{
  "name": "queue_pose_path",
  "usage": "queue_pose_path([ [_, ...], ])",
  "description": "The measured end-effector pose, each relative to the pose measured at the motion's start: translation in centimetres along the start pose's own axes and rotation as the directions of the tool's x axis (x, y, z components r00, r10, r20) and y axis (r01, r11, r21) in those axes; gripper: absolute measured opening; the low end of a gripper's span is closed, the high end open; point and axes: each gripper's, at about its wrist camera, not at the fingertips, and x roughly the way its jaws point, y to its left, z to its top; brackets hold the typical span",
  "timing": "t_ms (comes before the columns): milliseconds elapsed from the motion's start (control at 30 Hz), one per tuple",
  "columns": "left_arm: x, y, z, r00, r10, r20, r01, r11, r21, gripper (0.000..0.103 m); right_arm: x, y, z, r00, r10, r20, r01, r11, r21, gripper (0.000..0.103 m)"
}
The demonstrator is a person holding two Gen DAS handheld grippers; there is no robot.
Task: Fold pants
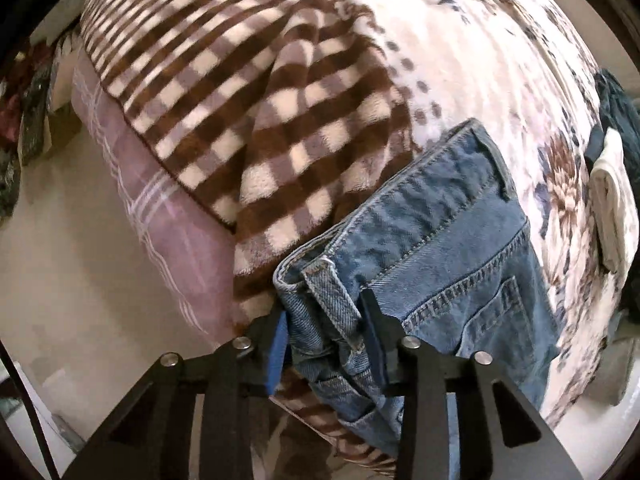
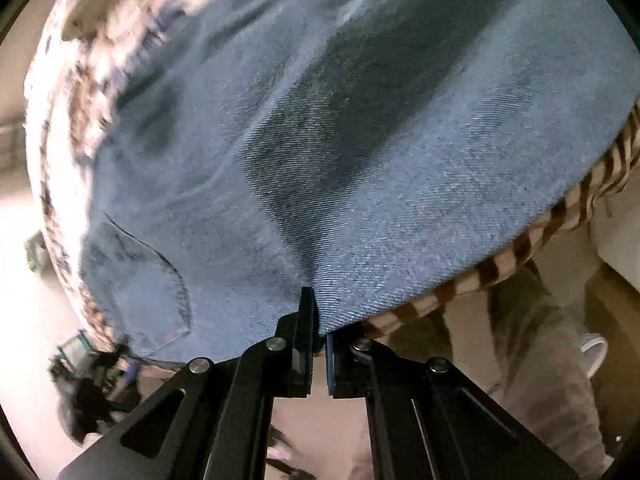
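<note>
Left tool (image 1: pixel 326 344) clamps my jeans' (image 1: pixel 440 240) bunched waistband, right tool (image 2: pixel 319 320) pinches their edge shut, so both ends lift together off the bed (image 1: pixel 460 60).

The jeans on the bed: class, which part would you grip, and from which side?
Grip the jeans at the bunched waistband corner hanging off the bed's near edge, coming down from above: its stacked layers stand proud, as the left gripper shows.
</note>
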Motion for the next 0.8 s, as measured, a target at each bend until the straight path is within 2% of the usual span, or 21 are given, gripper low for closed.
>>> queue_pose_path([
  [200, -1.3, 1.3, -0.4, 0.998, -0.059, 0.005, 0.059, 0.997, -0.057, 0.038, 1.1, -0.8, 1.5, 0.998, 0.047, -0.03, -0.045, 0.997, 0.064, 0.005],
  [367, -1.7, 2.3, -1.0, 0.997, -0.08, -0.005, 0.079, 0.99, -0.121, 0.039, 1.0, -2.1, 1.8, 0.997, 0.054, -0.059, -0.052, 0.998, 0.034, 0.006],
  [433, -1.5, 2.5, -1.0, 0.997, -0.076, 0.0, 0.075, 0.989, -0.129, 0.041, 1.1, -2.1, 2.0, 0.996, 0.05, -0.068, -0.048, 0.998, 0.031, 0.006],
  [567, 0.9, 1.4, 0.2, 1.0, -0.021, 0.002, 0.021, 0.992, -0.126, 0.041, 1.6, -1.7, 2.0, 0.996, 0.04, -0.077, -0.037, 0.999, 0.039, 0.008],
  [700, 0.2, 0.3, -0.3, 0.998, 0.034, 0.055, -0.031, 0.997, -0.065, 0.026, 1.1, -0.8, 1.3, 0.999, 0.002, -0.046, -0.002, 1.0, 0.009, 0.006],
  [800, -1.5, 0.1, -1.3, 0.995, 0.023, 0.1, -0.018, 0.999, -0.045, 0.023, 0.2, -0.3, 0.7, 1.0, -0.018, -0.014, 0.018, 1.0, 0.0, 0.005],
])
